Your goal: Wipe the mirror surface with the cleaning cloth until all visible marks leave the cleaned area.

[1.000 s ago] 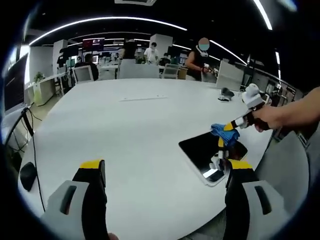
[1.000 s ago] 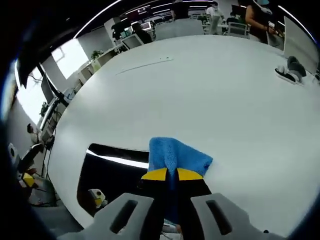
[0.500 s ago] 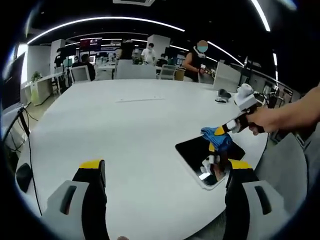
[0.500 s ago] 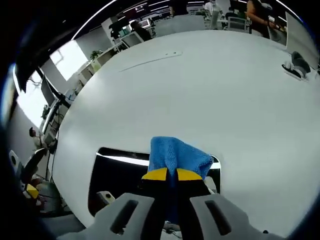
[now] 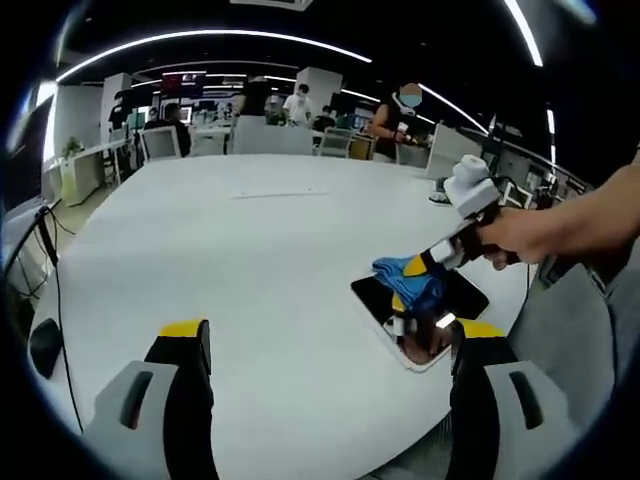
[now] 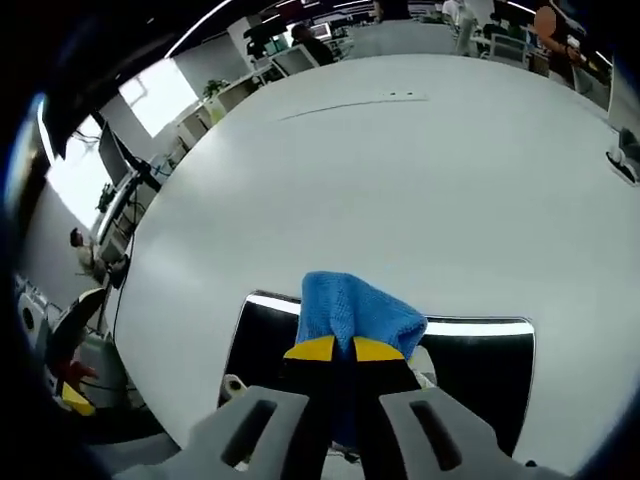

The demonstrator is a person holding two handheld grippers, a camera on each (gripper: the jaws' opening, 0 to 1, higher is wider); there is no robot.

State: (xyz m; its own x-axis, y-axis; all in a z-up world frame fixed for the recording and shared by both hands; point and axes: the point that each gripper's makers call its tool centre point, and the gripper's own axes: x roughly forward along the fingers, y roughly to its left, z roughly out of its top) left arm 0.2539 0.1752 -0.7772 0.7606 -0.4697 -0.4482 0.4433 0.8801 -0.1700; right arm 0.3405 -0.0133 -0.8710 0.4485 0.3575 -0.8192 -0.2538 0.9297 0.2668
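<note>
The right tongs [image 6: 334,350] are clenched on the blue cleaning cloth [image 6: 352,312], whose folded bulk bulges out past the yellow-tipped jaws. In the right gripper view the cloth sits over the upper edge of the mirror [image 6: 480,370], a dark, glossy rectangular panel with a pale rim lying flat on the white table [image 6: 400,190]. The mirror's surface spreads to both sides of the cloth and reflects the gripper body. In the left gripper view the same mirror [image 5: 465,298] lies near the table's near-right edge, and the right tongs [image 5: 405,282], held by a person's hand [image 5: 510,235], come in from the right with the cloth [image 5: 410,285] pressed down on the mirror's left part. The left tongs [image 5: 325,335] are released, their jaws wide apart above the bare table [image 5: 250,260], well away from the mirror. Across the table several people stand or sit among desks and chairs under long ceiling lights.
</note>
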